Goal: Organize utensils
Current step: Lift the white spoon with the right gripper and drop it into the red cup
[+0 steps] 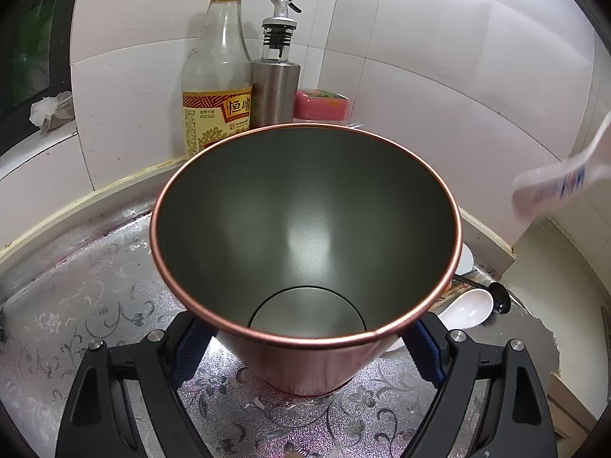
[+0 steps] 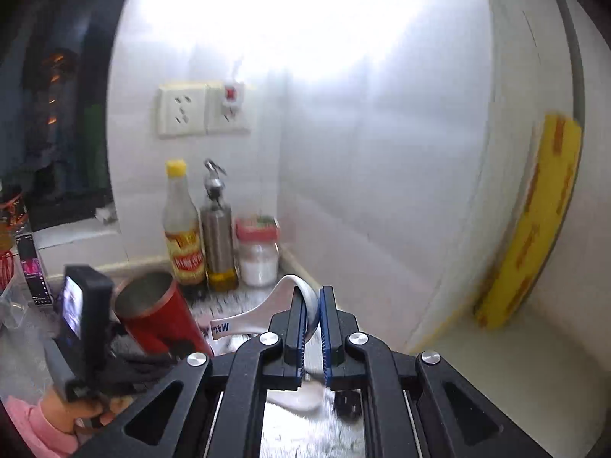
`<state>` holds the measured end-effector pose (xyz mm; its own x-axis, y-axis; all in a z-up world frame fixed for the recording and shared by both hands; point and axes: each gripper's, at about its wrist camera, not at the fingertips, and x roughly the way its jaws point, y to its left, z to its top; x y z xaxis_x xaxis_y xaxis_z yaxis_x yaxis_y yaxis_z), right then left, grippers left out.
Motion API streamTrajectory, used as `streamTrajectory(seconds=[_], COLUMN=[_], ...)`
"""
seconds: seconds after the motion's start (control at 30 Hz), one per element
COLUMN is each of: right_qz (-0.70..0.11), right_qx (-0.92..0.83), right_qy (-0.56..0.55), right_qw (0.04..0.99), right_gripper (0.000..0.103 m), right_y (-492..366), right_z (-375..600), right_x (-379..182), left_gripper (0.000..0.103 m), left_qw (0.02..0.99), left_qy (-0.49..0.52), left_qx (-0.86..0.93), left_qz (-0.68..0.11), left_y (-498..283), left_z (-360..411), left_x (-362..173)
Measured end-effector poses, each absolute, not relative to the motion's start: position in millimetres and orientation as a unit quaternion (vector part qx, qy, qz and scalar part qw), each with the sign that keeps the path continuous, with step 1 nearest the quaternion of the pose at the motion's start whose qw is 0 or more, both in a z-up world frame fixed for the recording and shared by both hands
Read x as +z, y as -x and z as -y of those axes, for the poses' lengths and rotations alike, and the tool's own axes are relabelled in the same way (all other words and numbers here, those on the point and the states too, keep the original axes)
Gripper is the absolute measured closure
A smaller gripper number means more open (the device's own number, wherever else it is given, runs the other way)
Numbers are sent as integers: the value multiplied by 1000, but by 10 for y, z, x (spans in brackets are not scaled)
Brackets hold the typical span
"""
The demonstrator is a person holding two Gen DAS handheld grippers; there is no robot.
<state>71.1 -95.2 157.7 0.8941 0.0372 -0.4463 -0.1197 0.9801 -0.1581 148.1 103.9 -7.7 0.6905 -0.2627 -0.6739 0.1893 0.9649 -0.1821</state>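
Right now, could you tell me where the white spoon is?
The white spoon is clamped in the right gripper, raised just right of the cup; it shows blurred at the left wrist view's right edge.

White tiled walls (image 1: 420, 57), wall sockets (image 2: 183, 112), dark window (image 1: 34, 38), silver floral-patterned counter (image 1: 95, 305).

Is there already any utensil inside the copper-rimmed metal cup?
No, the copper-rimmed metal cup held by the left gripper shows only bare grey walls and bottom.
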Motion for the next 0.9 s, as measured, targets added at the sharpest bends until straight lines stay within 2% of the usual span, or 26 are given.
streamTrajectory(seconds=[0.23,0.9], right_qz=[-206,-305], right_qx=[69,141], right_qy=[135,155], right_qw=[967,929], right_gripper=[96,95], right_y=[-833,-1246], right_z=[590,76], right_x=[1791,1322], left_gripper=[14,14], left_qw=[920,914], left_qy=[30,-8], left_qx=[-127,-125], left_qz=[-370,-386], left_y=[-1480,-1624], left_z=[-978,-866], left_x=[-52,-110])
